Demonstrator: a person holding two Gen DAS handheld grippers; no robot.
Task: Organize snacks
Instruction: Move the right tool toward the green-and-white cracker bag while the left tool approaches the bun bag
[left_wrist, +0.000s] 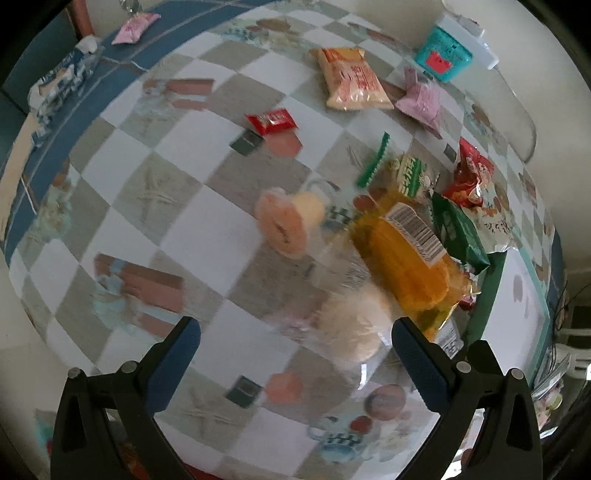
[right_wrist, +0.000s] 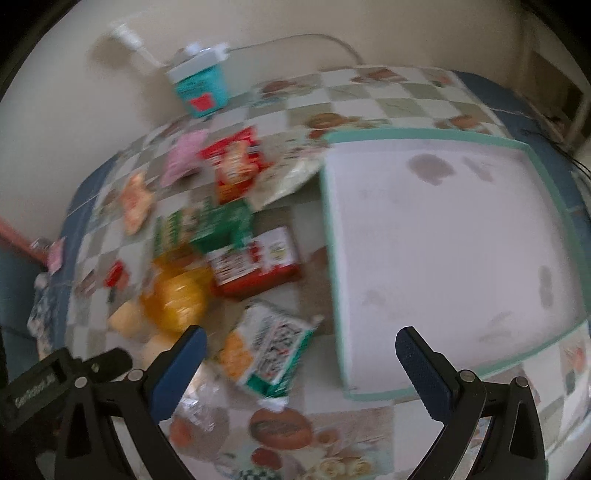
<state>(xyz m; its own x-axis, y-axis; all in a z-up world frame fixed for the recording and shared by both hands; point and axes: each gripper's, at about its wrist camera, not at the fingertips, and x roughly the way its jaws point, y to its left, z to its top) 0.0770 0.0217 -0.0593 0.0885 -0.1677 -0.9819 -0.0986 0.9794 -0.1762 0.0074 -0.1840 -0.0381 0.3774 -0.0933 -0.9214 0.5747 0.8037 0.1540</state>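
Note:
Snack packs lie scattered on a checkered tablecloth. In the left wrist view my left gripper (left_wrist: 295, 350) is open and empty above a clear bag with a pale bun (left_wrist: 351, 332), next to an orange-yellow pack (left_wrist: 406, 266), a round pink-topped snack (left_wrist: 284, 221), green packs (left_wrist: 458, 229) and a small red pack (left_wrist: 271, 121). In the right wrist view my right gripper (right_wrist: 301, 363) is open and empty over a green-and-white pack (right_wrist: 269, 350), beside a white tray with a teal rim (right_wrist: 327, 236). A red box (right_wrist: 255, 262) lies behind.
A teal tub (left_wrist: 443, 55) stands at the far edge by the wall. An orange-beige pack (left_wrist: 351, 79) and a pink pack (left_wrist: 421, 99) lie near it. A blue-white pack (left_wrist: 62, 85) and another pink one (left_wrist: 135, 27) lie at the far left edge.

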